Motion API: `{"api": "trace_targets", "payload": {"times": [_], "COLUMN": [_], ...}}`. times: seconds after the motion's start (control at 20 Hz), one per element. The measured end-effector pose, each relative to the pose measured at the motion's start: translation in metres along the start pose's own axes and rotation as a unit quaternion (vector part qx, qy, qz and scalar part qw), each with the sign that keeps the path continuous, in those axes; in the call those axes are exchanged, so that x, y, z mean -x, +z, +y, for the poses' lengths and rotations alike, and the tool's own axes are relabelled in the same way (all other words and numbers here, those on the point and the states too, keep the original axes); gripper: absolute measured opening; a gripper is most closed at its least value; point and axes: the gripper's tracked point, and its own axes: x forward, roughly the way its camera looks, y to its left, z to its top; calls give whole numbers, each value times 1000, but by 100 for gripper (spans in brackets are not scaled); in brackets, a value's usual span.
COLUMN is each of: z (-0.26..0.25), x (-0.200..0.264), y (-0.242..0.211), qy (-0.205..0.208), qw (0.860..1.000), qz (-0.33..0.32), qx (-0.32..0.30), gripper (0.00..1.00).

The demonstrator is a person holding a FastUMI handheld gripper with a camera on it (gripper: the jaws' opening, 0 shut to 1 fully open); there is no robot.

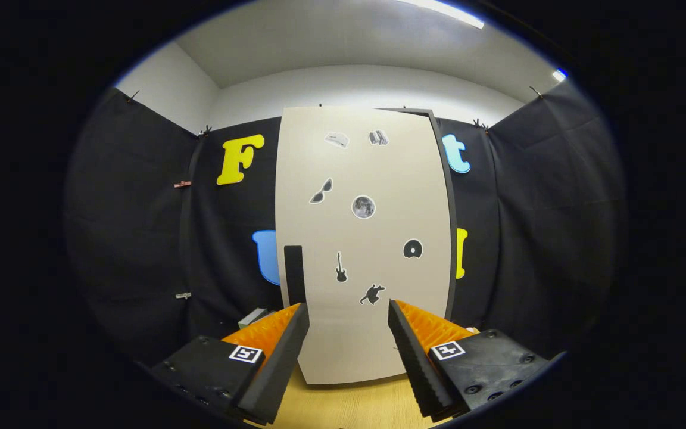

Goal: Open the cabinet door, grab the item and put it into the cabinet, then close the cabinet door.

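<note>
One cabinet door point(367, 238), one handle point(294, 274), seven stickers, perhaps.

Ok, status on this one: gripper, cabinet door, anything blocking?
Gripper open, holding nothing. Cabinet door shut, black handle just beyond left finger. Nothing in the way.

No readable words, brands or numbers. Square black-and-white markers point(246, 353) sit on each body of gripper point(348, 319), fingers apart. Cabinet door point(364, 238) carries picture stickers only: sunglasses point(321, 191) upper left, guitar point(340, 267) lower, disc point(412, 248) toward right edge.
</note>
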Motion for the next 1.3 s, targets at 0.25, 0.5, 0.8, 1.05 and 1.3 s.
{"api": "trace_targets", "payload": {"times": [0.25,0.5,0.8,1.05,1.3], "z": [-2,-7,-10,-10,-12], "x": [3,7,10,13,15], "y": [0,0,3,2,3], "qy": [-1,-8,-9,-8,-9], "qw": [1000,1000,1000,1000,1000], "qz": [0,2,-1,2,1], "qx": [-1,-4,-6,1,2], "gripper": [87,91,100,99,99]}}
